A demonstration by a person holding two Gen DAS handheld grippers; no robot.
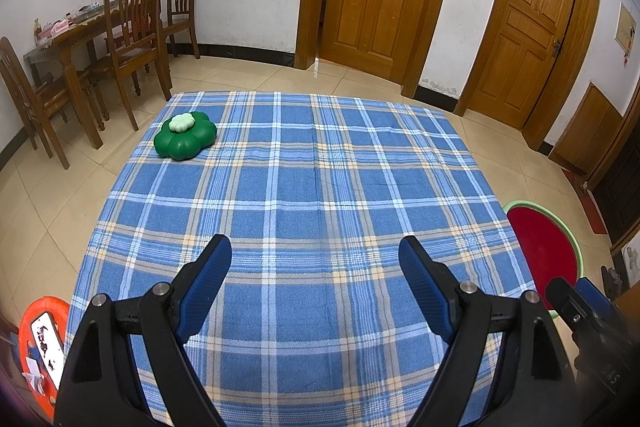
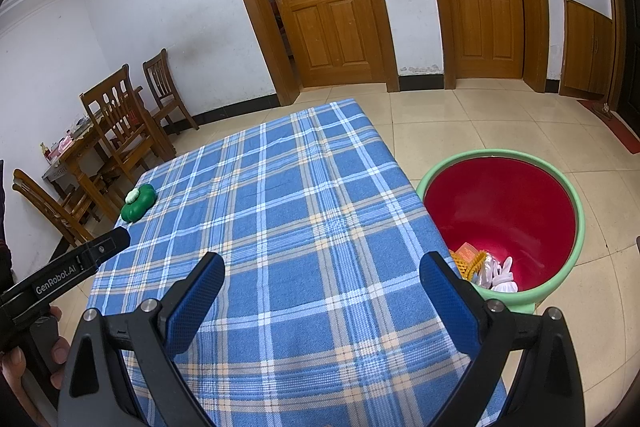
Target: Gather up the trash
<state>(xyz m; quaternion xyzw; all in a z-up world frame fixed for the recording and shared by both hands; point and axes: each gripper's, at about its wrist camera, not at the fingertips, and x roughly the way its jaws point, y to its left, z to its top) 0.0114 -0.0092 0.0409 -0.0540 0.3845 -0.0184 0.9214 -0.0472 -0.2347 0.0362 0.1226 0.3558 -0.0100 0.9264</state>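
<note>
- While nothing is gripped, the left gripper [image 1: 315, 259] hovers low over the table [image 1: 304, 187] at the bottom centre of its view, jaws spread wide and empty.
- At the upper left of the cloth sits one green flower-shaped box [image 1: 185, 140], the only thing left on the table; whether it counts as trash I cannot tell.
- It looks like hard, smooth plastic, light and rigid, likely slippery on its rounded lobes; I judge the best hold is across two opposite lobes, or on the pale knob [image 1: 181, 123] on top.
- At the bottom centre of its own view, the right gripper [image 2: 322, 269] is also spread wide, holding nothing.
- At the right of that view, beside the table edge, stands one bin [image 2: 568, 195], red inside with a green rim.
- Its trash [image 2: 486, 269] lies at the bottom: an orange net piece and some crumpled white bits, soft and light; their number is unclear.
</note>
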